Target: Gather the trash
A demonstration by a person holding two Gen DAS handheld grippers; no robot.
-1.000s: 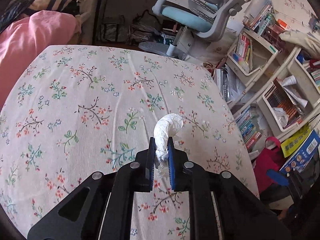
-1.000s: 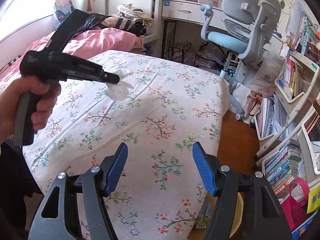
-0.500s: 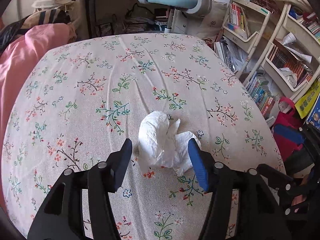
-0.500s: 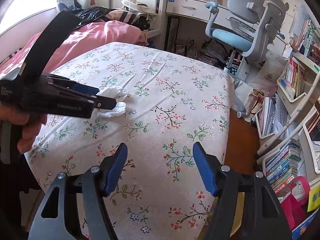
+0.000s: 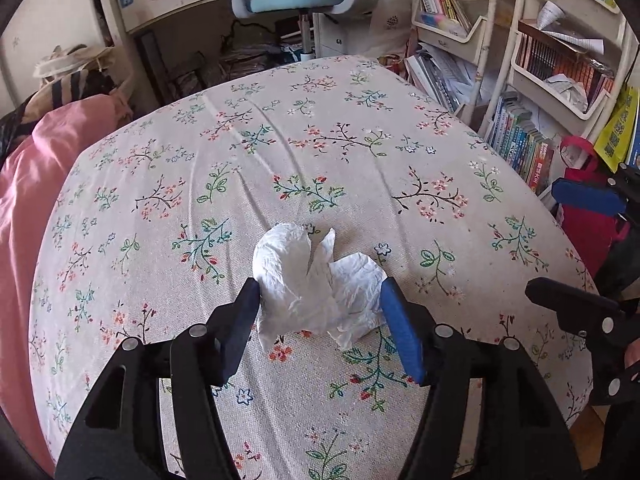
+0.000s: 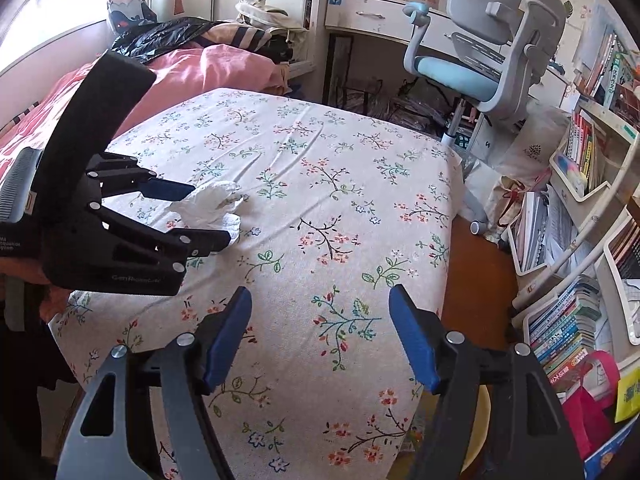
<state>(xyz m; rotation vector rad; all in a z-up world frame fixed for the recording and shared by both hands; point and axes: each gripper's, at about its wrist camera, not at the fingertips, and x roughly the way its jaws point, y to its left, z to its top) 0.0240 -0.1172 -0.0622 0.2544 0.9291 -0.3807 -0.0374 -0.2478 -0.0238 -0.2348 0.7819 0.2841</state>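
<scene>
A crumpled white tissue lies on the floral bed sheet. My left gripper is open, its two fingers standing on either side of the tissue, low over the sheet. The right wrist view shows the same tissue between the left gripper's fingers. My right gripper is open and empty, above the bed's near right part, apart from the tissue. It also shows at the right edge of the left wrist view.
A pink duvet lies on the bed's left side. A grey and blue desk chair and a white desk stand beyond the bed. Bookshelves and a red bag line the right, past the bed's edge.
The left gripper held the tissue pinched above the bed one second ago. It has since opened and the tissue now lies loose on the sheet. The right gripper stayed open.
</scene>
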